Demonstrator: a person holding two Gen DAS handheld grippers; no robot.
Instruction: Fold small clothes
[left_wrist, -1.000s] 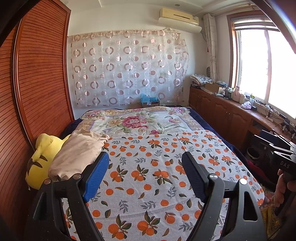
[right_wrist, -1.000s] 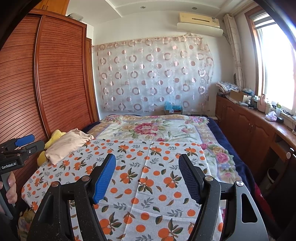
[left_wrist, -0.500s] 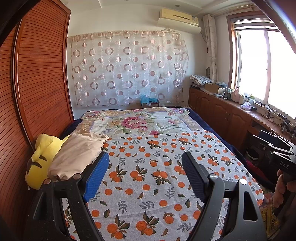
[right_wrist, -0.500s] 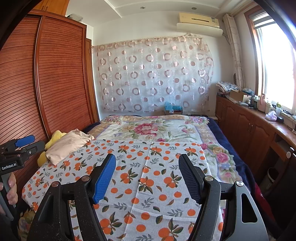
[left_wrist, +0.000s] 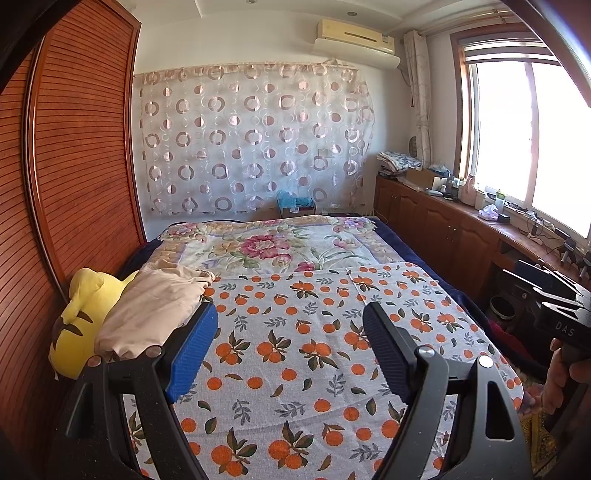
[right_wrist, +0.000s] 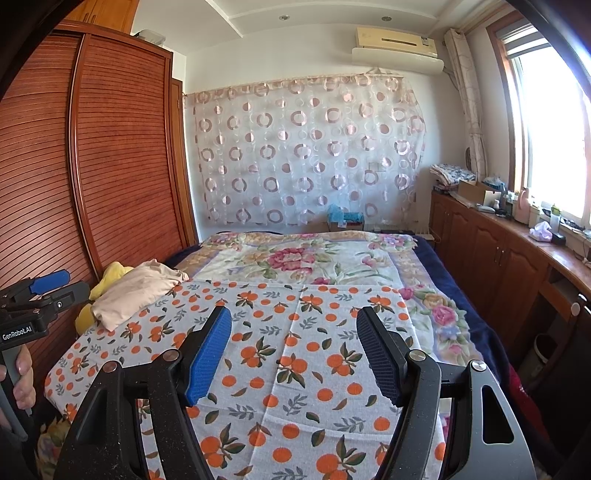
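1. Two hand-held grippers hover over a bed (left_wrist: 388, 236), each seen from its own fisheye camera; both stand wide apart at the jaws with nothing between them
2. Left gripper (left_wrist: 290, 345), lower centre of the left wrist view: one blue pad and one dark pad, only the sheet showing in the gap
3. Right gripper (right_wrist: 293, 350), lower centre of the right wrist view: the same blue and dark pads, spread wide, holding nothing
4. Beige garment (left_wrist: 155, 310), the small piece of clothing: it lies in a loose, rumpled heap at the middle left of the left wrist view, partly on the sheet and partly leaning on a yellow plush toy (left_wrist: 79, 317). In the right wrist view the heap (right_wrist: 138, 290) sits at the middle left, well apart from that gripper's pads
5. Orange-print sheet (left_wrist: 314, 332): white cloth with oranges and leaves, spread flat over the near half of the bed; a floral quilt (left_wrist: 269, 247) covers the far half
6. Wooden slatted wardrobe (left_wrist: 74, 166) fills the left side of both views, close behind the toy
7. Sheer curtain with circles (left_wrist: 255, 140) hangs on the far wall at upper centre, an air conditioner (left_wrist: 354, 37) above it
8. Window (left_wrist: 528, 136) at upper right, very bright, over a cluttered wooden cabinet (left_wrist: 443, 229)
9. Fingers of a hand (right_wrist: 22, 384) grip the left gripper's handle at the lower left edge of the right wrist view
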